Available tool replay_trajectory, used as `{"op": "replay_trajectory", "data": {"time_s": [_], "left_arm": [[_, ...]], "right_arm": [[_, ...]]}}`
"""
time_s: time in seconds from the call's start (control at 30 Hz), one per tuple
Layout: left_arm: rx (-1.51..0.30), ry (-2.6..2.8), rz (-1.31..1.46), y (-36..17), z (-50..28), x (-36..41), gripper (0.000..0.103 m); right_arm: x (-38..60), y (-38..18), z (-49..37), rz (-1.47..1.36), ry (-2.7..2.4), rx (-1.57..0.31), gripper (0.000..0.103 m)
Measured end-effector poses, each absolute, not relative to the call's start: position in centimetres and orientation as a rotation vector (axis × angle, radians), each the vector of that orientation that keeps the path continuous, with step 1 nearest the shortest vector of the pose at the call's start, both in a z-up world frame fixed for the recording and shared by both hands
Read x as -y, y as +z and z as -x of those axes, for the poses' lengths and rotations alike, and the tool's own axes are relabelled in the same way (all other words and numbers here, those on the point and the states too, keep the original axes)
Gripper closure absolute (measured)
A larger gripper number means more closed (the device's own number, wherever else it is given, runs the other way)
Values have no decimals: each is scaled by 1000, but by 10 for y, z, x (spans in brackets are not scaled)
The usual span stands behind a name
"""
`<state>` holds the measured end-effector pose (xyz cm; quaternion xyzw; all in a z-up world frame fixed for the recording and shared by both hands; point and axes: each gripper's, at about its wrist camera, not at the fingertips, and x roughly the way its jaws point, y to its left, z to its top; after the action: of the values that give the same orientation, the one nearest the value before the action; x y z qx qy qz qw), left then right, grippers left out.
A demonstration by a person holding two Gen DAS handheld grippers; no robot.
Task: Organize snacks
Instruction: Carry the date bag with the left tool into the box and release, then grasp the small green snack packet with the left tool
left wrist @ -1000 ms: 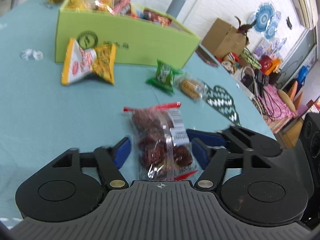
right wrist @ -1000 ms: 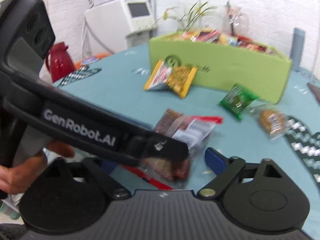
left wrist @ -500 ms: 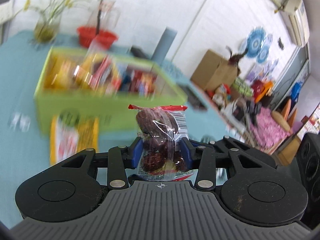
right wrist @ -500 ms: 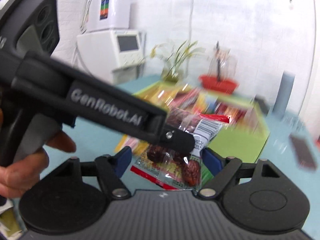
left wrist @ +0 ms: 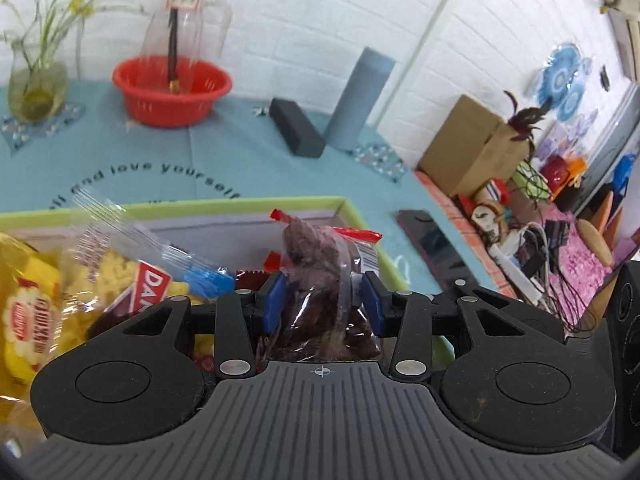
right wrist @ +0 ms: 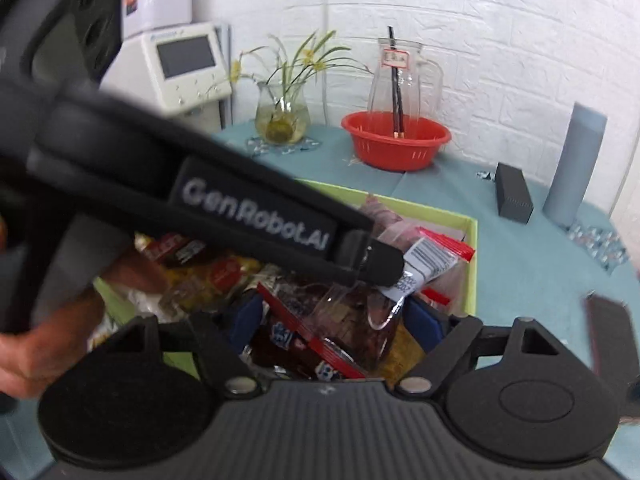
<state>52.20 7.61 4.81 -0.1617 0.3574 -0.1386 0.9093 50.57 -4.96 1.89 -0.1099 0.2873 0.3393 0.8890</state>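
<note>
Above the green box (left wrist: 356, 216), the left claw (left wrist: 323, 307) pinches the dark snack bag (left wrist: 320, 280); right claw (right wrist: 336, 322) gapes.

Clear packet of dark dried fruit (left wrist: 320, 296), red-edged, upright over green snack box (left wrist: 352, 208); box crowded with packets

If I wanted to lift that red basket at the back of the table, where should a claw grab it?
Pinch the red basket at its rolled rim, on the near side facing the green box, coming down from above. The glass pitcher stands inside it, so the middle is blocked, and the sloping wall gives a claw little to hold.
</note>
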Motion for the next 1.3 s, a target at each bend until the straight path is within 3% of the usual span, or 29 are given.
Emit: {"op": "replay_trajectory", "data": {"time_s": [0.13, 0.2, 0.4, 0.63, 0.87, 0.93, 1.1, 1.3], "left_arm": [[-701, -318, 367, 43, -519, -86, 71], [-687, -323, 374, 47, -513, -88, 58], [-561, -340, 377, 82, -452, -95, 38], [-618, -367, 412, 48, -380, -87, 34], [-729, -367, 446, 14, -389, -77, 41], [-753, -352, 422, 13, -402, -75, 50], [-848, -345, 374, -5, -421, -73, 87], [-889, -347, 409, -18, -386, -83, 90]], "right_arm": [[50, 20, -500, 225, 710, -564, 8], [55, 25, -485, 239, 698, -538, 8], [91, 43, -416, 251, 646, -418, 1], [134, 3, -343, 157, 620, -523, 1], [106, -15, -337, 296, 759, -523, 1], [87, -20, -348, 348, 774, -525, 1], [59, -36, -364, 362, 819, -604, 1], [64, -41, -328, 274, 889, -656, 1]]}}
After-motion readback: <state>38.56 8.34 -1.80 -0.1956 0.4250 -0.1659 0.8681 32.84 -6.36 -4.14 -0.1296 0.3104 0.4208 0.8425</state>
